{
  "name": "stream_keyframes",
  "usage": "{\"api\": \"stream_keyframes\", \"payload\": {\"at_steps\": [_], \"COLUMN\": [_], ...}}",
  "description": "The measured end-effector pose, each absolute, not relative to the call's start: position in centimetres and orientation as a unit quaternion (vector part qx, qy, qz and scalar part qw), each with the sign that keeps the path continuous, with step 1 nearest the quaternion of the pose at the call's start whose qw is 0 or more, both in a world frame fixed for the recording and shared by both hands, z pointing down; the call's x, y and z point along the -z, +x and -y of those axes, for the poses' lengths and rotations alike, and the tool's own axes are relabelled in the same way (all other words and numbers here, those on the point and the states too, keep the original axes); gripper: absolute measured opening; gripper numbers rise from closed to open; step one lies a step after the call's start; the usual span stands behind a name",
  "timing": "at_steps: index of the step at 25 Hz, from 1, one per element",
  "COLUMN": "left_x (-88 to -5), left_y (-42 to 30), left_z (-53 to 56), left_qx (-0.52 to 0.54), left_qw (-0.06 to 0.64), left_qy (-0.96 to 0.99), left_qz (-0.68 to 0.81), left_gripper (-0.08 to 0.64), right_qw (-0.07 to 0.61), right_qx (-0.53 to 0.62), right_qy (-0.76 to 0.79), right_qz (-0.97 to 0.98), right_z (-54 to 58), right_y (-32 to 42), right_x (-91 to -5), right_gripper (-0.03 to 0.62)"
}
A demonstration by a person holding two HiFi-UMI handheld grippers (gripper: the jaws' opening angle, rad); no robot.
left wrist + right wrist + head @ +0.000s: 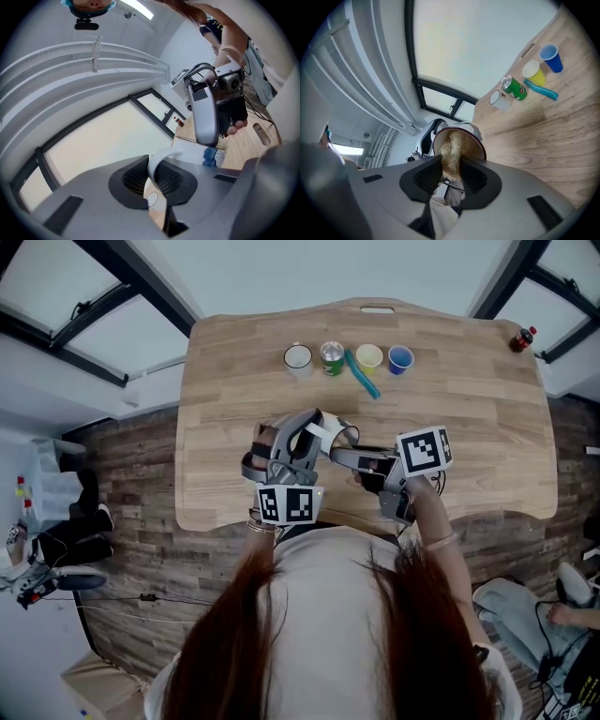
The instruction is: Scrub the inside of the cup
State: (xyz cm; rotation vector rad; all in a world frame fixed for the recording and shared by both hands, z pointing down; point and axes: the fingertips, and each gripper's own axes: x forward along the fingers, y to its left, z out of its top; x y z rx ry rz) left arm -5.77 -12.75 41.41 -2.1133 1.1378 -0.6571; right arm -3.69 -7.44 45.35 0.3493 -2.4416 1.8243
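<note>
Over the table's near edge my left gripper (312,430) holds a white cup (335,434) on its side. In the left gripper view the jaws (157,174) are shut on the cup's white handle (160,161). My right gripper (349,457) comes in from the right, shut on a tan fibrous scrubber (452,149). The scrubber's far end sits inside the cup's mouth, which has a dark rim (477,143). The cup's inner wall is mostly hidden behind the scrubber.
Along the back of the wooden table (469,437) stand a white mug (298,357), a green can (332,356), a yellow cup (368,356) and a blue cup (400,359). A teal stick (364,377) lies by them. A small bottle (522,337) stands at the far right corner.
</note>
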Motion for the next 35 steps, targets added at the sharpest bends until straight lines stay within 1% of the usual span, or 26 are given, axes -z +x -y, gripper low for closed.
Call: {"api": "stream_keyframes", "payload": {"at_steps": [9, 30, 35], "left_x": [-40.8, -39.8, -39.8], "left_y": [-6.1, -6.5, -6.5], "left_z": [12.8, 13.0, 13.2], "left_qx": [0.243, 0.234, 0.23], "left_qw": [0.327, 0.332, 0.328], "left_qy": [-0.797, -0.786, -0.788], "left_qz": [-0.447, -0.466, -0.468], "left_gripper": [0.029, 0.029, 0.029], "right_qw": [-0.004, -0.131, -0.131], "right_qx": [-0.611, -0.679, -0.677], "right_qy": [0.102, 0.054, 0.056], "right_qz": [0.785, 0.72, 0.722], "right_z": [8.0, 8.7, 8.8], "right_y": [-3.6, -3.6, -3.6], "right_x": [-44.8, -43.1, -43.0], "right_gripper": [0.123, 0.118, 0.118]}}
